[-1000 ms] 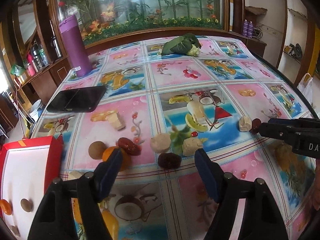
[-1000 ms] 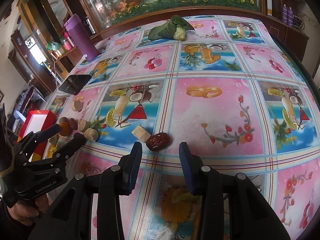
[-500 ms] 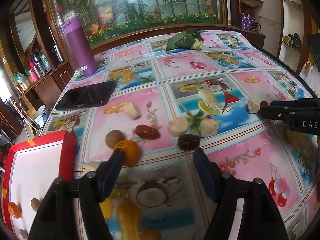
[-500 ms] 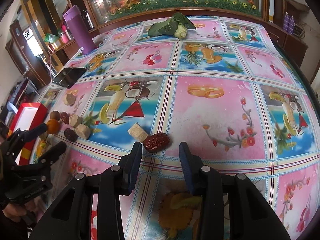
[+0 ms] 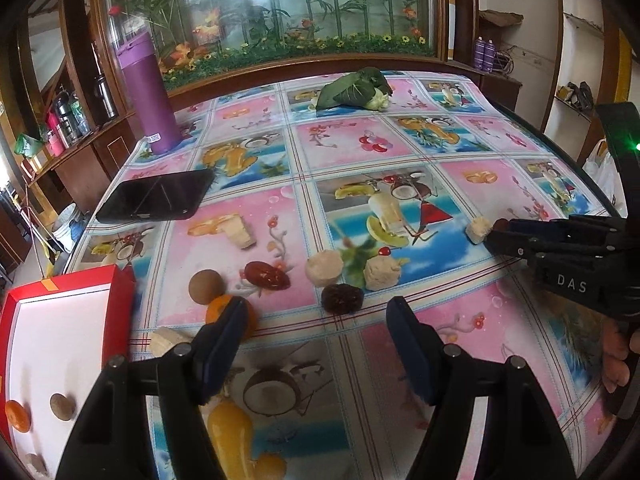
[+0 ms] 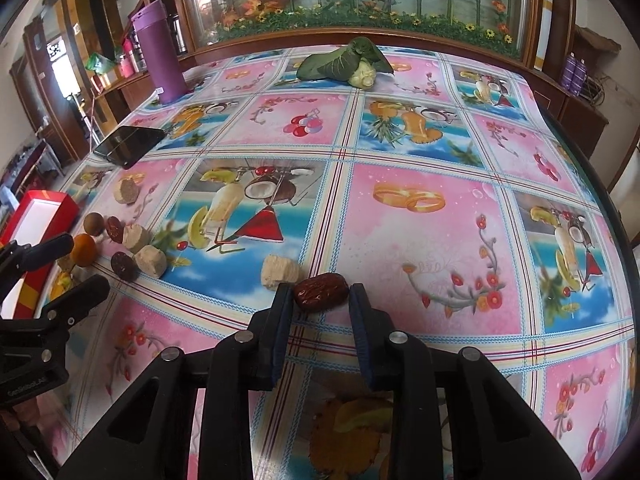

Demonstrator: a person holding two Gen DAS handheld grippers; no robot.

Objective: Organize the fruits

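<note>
- The right gripper (image 6: pixel 319 300) has moved forward over the last second; the glossy, wrinkled dark-red date (image 6: pixel 320 292) that lay ahead of its tips now sits between the two blue-padded fingers.
- Its jaws are spread with small gaps either side of the date; no squeeze yet, and the date rests on the fruit-print plastic tablecloth (image 6: pixel 420 240).
- A pale beige cube of fruit (image 6: pixel 280 272) lies just left of the left fingertip, close enough to get nudged.
- The left gripper (image 5: pixel 316 320) has pulled back, spread and holding nothing, with the small orange citrus (image 5: pixel 224 312) at its left fingertip.
- The red-rimmed white box (image 5: pixel 124 304) sits left of it, probably the date's destination.
</note>
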